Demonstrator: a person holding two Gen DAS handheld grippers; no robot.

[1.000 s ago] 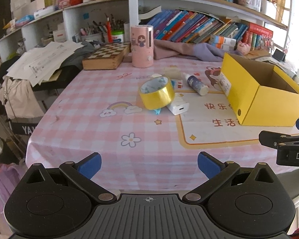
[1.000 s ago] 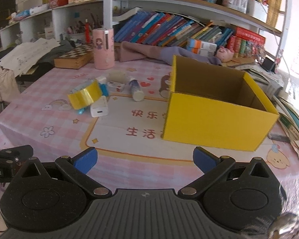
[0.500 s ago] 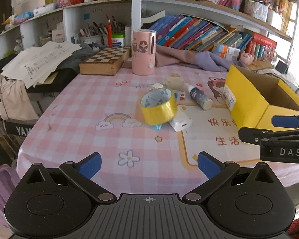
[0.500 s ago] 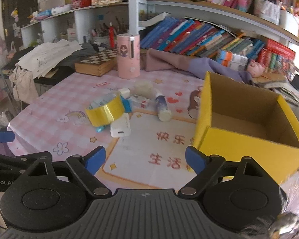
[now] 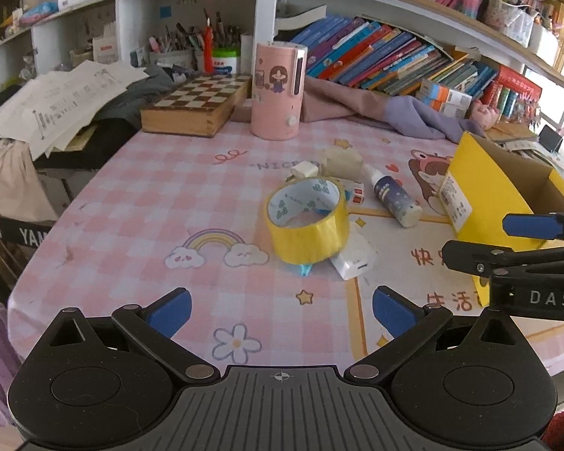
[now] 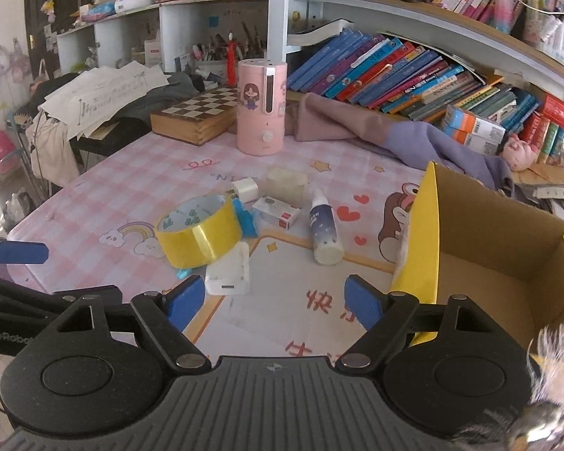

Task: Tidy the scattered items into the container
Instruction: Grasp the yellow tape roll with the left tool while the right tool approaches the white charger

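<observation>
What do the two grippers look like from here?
Both are black plastic with a ribbed base, round hubs, scissor linkages on silver pins and blue pads. The left gripper mirrors the right gripper, whose side reads "DAS"; the left's side carries partial white lettering.

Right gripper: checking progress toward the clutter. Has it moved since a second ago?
Yes. The right gripper moved forward and left, toward the yellow tape roll, with the yellow box now at its right.

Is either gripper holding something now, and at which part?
Nothing is held. The left gripper and right gripper are both open and empty above the table.
</observation>
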